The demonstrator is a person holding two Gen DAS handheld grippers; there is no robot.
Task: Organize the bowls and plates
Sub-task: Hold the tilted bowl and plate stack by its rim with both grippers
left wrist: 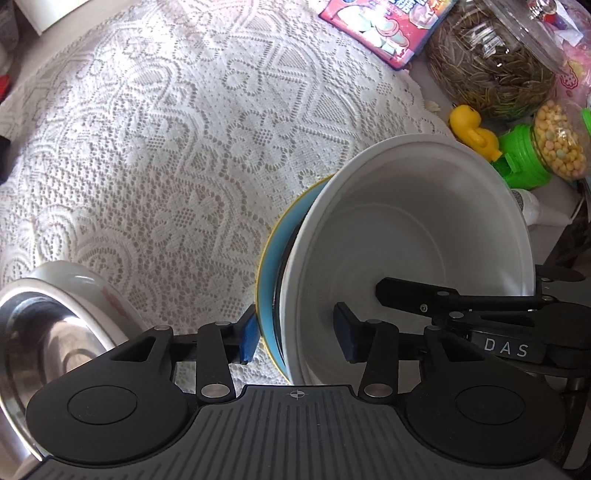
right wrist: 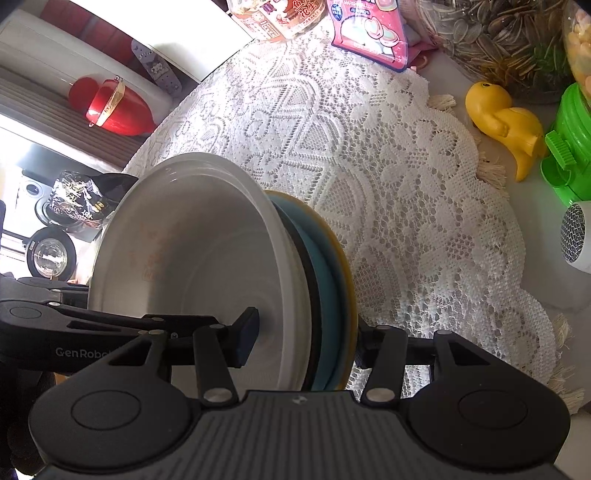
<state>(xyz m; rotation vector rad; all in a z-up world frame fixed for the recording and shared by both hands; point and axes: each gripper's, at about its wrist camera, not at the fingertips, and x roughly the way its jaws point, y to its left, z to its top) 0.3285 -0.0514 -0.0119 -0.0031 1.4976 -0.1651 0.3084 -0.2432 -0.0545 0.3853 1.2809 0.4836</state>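
A stack of a white bowl (left wrist: 406,221), a dark dish beneath it and a blue plate (left wrist: 269,266) with a yellow edge is held tilted over the lace cloth. My right gripper (right wrist: 303,345) is shut on the stack's rim. One pad sits inside the white bowl (right wrist: 207,240) and the other behind the blue plate (right wrist: 328,266). My left gripper (left wrist: 297,336) straddles the same rim and is open. Its left pad is close to the plate's outside, and its right pad hangs inside the bowl, apart from the wall. A steel bowl (left wrist: 55,325) lies at lower left.
A white lace cloth (left wrist: 166,166) covers the table. Along its right edge stand a glass jar of sunflower seeds (left wrist: 491,70), a yellow duck toy (right wrist: 506,122), a green-lidded jar (left wrist: 524,158), a pink marshmallow packet (right wrist: 369,33) and a white mesh-faced device (right wrist: 576,236).
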